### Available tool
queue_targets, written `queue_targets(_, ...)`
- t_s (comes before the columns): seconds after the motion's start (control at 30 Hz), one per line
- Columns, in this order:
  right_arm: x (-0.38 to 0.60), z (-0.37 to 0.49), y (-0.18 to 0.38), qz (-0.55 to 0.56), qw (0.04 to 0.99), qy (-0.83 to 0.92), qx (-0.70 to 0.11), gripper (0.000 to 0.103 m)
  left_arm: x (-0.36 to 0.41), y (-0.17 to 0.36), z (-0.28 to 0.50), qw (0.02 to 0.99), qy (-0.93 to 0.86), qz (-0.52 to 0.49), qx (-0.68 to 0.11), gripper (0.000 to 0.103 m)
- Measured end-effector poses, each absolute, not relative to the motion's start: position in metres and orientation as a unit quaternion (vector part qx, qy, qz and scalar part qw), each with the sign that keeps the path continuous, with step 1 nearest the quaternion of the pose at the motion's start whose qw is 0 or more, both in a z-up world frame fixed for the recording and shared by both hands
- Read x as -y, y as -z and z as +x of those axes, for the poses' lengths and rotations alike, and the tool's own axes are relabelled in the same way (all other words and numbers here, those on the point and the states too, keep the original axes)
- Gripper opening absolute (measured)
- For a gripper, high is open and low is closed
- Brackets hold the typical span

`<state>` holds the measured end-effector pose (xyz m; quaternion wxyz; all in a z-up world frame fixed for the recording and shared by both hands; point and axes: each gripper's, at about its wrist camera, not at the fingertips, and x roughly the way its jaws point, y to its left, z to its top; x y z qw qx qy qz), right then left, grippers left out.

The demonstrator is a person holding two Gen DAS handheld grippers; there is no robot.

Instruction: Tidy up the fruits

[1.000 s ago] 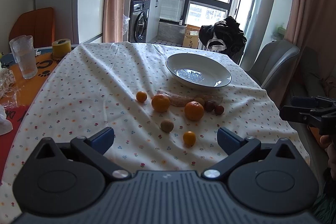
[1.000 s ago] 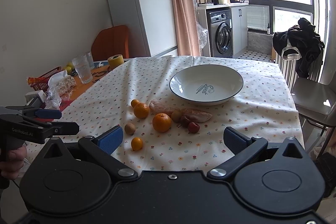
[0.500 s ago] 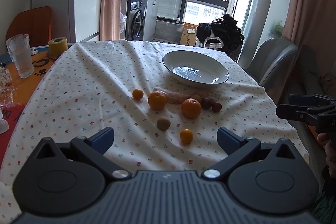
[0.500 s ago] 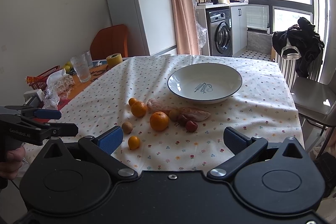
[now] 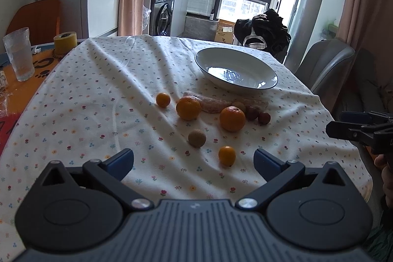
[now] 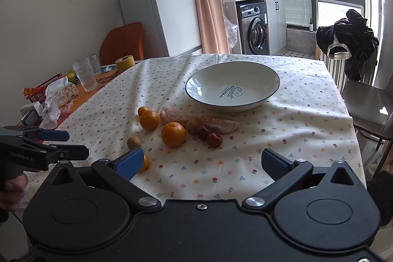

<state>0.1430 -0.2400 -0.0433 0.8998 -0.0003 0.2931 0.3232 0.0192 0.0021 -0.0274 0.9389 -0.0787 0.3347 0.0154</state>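
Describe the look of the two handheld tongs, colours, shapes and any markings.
Both tongs are matte black plastic. Each has two round hubs, angled arms with silver pivot screws, and blue pads on the fingers. The left tongs have a ribbed grey centre panel; seen from the right wrist view, their side carries pale lettering, too blurred to read surely. The right tongs have a smooth black centre with one small screw. No cables or sleeves are visible.

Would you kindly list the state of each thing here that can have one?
Left claw: open, holding nothing.
Right claw: open, holding nothing.
Bowl: upright, no fruit inside.
Glass tumbler: upright.
Washing machine: door shut.
Yellow tape roll: lying flat.
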Motion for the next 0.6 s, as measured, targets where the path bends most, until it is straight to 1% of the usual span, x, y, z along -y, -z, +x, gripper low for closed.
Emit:
queue_targets(0.2, 0.238, 0.148, 0.050, -0.001, 0.897, -0.330, -0.293, 0.103, -0.005, 0.038, 0.028, 0.936, -0.010, -0.099, -0.338, 0.101)
queue_targets(0.3, 0.237, 0.151, 0.054, 0.000, 0.895, -0.335, -0.296, 0.103, -0.004, 0.042, 0.033, 0.935, -0.007, -0.102, -0.339, 0.097)
queue_targets(0.47, 0.240, 0.160, 0.063, 0.016, 0.890, -0.338, -0.306, 0.103, -0.003, 0.049, 0.041, 0.932, -0.001, -0.110, -0.345, 0.083)
queue_targets(0.53, 0.242, 0.164, 0.066, 0.025, 0.889, -0.339, -0.308, 0.103, -0.001, 0.053, 0.046, 0.931, 0.001, -0.110, -0.349, 0.075)
queue_targets(0.6, 0.243, 0.167, 0.069, 0.030, 0.888, -0.339, -0.308, 0.103, 0.000, 0.056, 0.049, 0.929, 0.006, -0.111, -0.353, 0.070)
